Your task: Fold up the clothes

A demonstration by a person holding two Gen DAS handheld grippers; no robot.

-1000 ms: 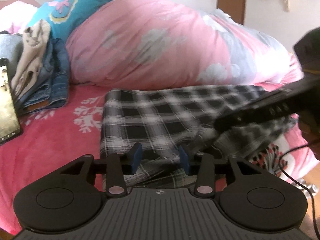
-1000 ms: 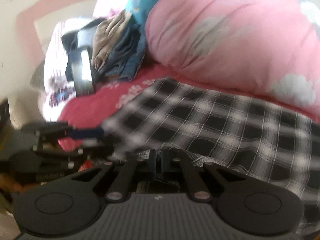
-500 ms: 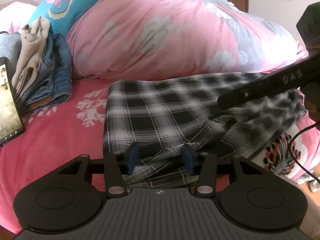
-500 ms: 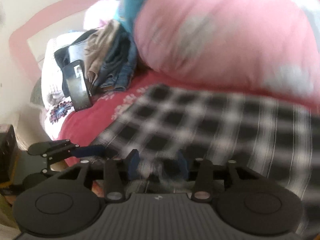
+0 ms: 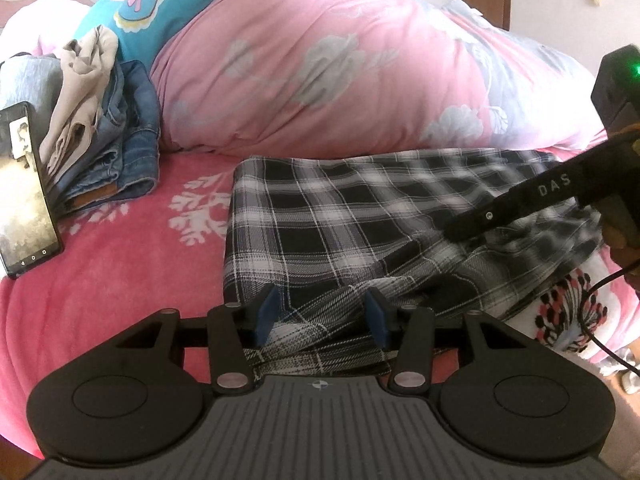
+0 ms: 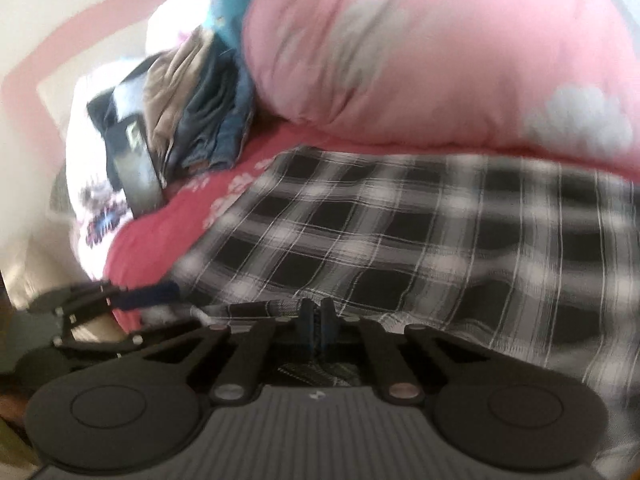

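**Plaid garment pinched at its near hem on the bed**

Plaid garment (image 5: 340, 216), a thin woven cloth in black, grey and white checks crossed by fine white lines, lay spread flat across the pink fleece bed cover (image 5: 100, 272), which carried a white coral-like print. Its near edge was rumpled into soft overlapping folds, while the far part lay smooth against a bulging pink duvet (image 5: 320, 72) patterned with grey clouds.

The left gripper (image 5: 322, 316) stood partly open, its blue pads apart on either side of the crumpled hem; cloth lay between them, but the pads did not press on it. The right gripper (image 6: 318, 318) had its jaws brought together on a pinch of the plaid hem, with fabric bunched up behind the pads; that view was smeared by blur. From the left wrist view, the right gripper's black body reached in from the right over the garment.

Beside the duvet, at the left, sat a stack of folded blue denim jeans (image 5: 120, 152) with thick stitched seams, topped by a limp beige garment (image 5: 80, 92). A glossy black smartphone (image 5: 24, 196) leaned upright next to that pile.
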